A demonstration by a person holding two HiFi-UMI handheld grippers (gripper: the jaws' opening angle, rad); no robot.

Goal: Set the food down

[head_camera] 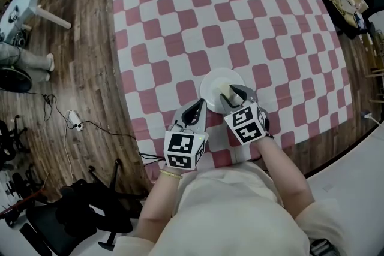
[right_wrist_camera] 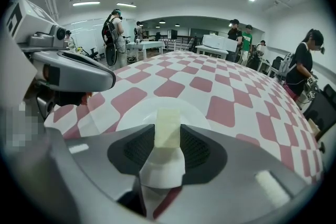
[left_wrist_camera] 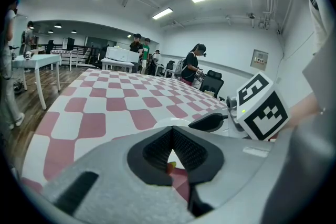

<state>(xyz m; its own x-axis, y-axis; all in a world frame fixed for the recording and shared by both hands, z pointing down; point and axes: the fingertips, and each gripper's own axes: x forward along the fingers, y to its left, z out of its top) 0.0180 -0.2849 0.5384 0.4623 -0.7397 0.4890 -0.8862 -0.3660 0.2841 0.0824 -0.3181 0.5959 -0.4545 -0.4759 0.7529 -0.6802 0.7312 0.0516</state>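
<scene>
One pale food block (right_wrist_camera: 168,124) sits pinched in the right hand-held gripper (head_camera: 231,92) over the white plate (head_camera: 211,78) on the table (head_camera: 180,9); the left hand-held gripper (left_wrist_camera: 170,145) idles pressed together. Lowering to contact before spreading gently should prevent toppling.

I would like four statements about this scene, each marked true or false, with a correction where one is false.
1. The right gripper holds a pale food block. True.
2. The white plate lies on a pink-and-white checked cloth. True.
3. The left gripper holds a fork. False: its jaws are together, with nothing between them.
4. The food block lies released on the plate. False: the right gripper's jaws clamp it.
</scene>
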